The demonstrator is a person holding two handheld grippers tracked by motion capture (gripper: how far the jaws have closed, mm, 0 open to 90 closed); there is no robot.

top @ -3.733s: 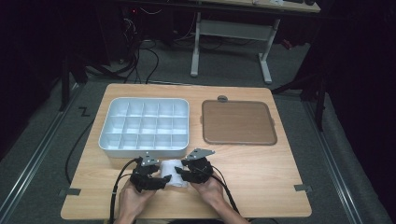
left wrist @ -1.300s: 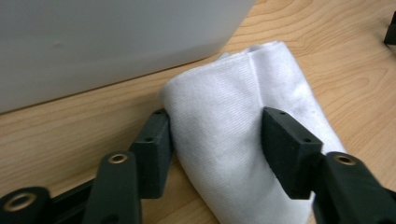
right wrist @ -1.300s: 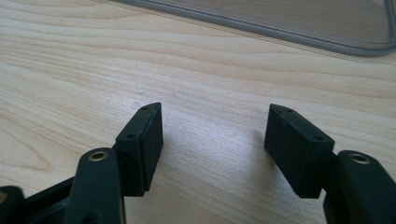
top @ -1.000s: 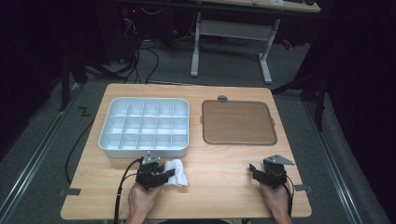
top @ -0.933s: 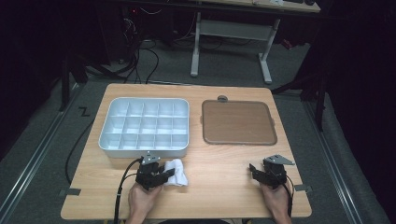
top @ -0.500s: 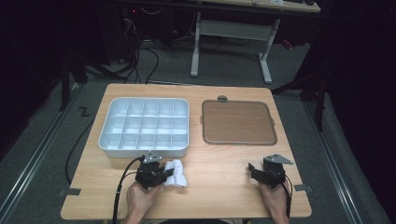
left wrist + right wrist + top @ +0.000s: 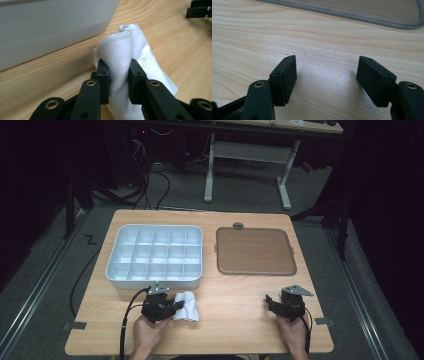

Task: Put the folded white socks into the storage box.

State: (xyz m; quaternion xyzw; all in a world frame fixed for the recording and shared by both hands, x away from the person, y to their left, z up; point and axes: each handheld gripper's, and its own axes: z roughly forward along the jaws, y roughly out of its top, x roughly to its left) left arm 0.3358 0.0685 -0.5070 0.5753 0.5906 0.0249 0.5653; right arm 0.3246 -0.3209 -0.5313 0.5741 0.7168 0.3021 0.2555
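Cloth is the thing in work: a small white piece, folded and crumpled, lying on the wooden table near the front edge, at the person's left side. The left hand-held gripper is clamped on it; in the left gripper view the two black pads press the fabric from both sides, and a fold of the cloth stands up between them and above them. Its jaws have just been closing, with the cloth between them. In the high view the left hand-held gripper sits just in front of the tray, with the cloth spreading to its right on the table, and the left hand holds it from below. The right hand-held gripper is well apart from the cloth, at the right side of the table, held by the right hand. Its jaws stand wide apart, and in the right gripper view there is only bare wood between them. Farther back, just behind the cloth, stands a pale grey tray divided in many small compartments. To the right of it, behind the right hand-held gripper, lies a flat brown lid with rounded corners.
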